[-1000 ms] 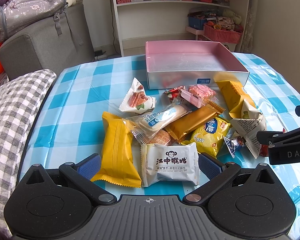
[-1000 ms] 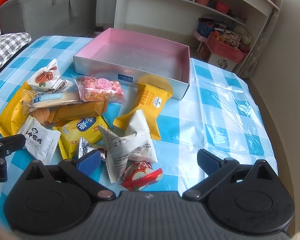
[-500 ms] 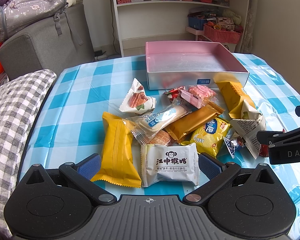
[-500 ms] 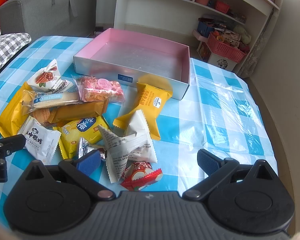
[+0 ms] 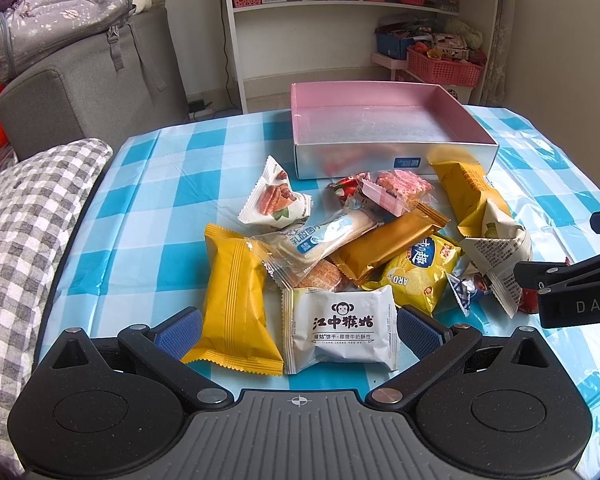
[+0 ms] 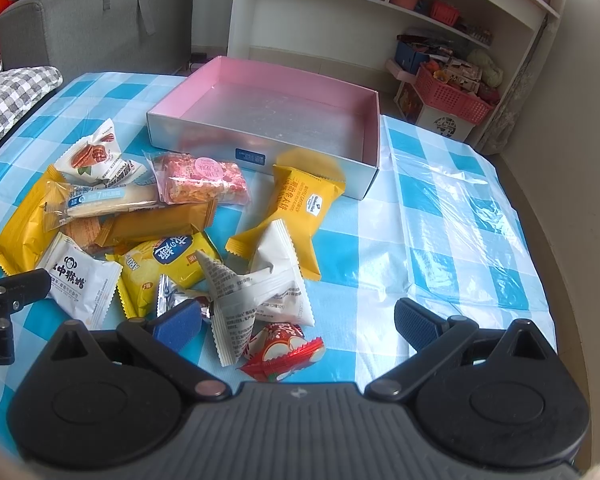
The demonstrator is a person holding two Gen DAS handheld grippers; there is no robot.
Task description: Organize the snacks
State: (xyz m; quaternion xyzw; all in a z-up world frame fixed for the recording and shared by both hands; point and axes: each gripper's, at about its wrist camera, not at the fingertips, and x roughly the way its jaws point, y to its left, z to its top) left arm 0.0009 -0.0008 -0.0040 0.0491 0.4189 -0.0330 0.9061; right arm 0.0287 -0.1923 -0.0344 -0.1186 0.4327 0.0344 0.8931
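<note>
A heap of wrapped snacks lies on the blue-checked tablecloth (image 5: 148, 184) in front of an empty pink-lined box (image 5: 384, 120), also in the right wrist view (image 6: 276, 116). My left gripper (image 5: 300, 330) is open, its fingers either side of a yellow packet (image 5: 236, 300) and a white monkey-logo packet (image 5: 340, 328). My right gripper (image 6: 298, 324) is open near a white printed packet (image 6: 260, 292) and a red candy packet (image 6: 284, 352). Further packets: a pecan pouch (image 5: 274, 200), a pink bar (image 6: 202, 180), a yellow cake packet (image 6: 300, 208).
A grey checked cushion (image 5: 16, 220) lies along the table's left edge. A grey sofa with a backpack (image 5: 60, 16) and white shelves (image 5: 360, 20) with baskets stand behind. Bare tablecloth (image 6: 452, 220) lies right of the box and heap.
</note>
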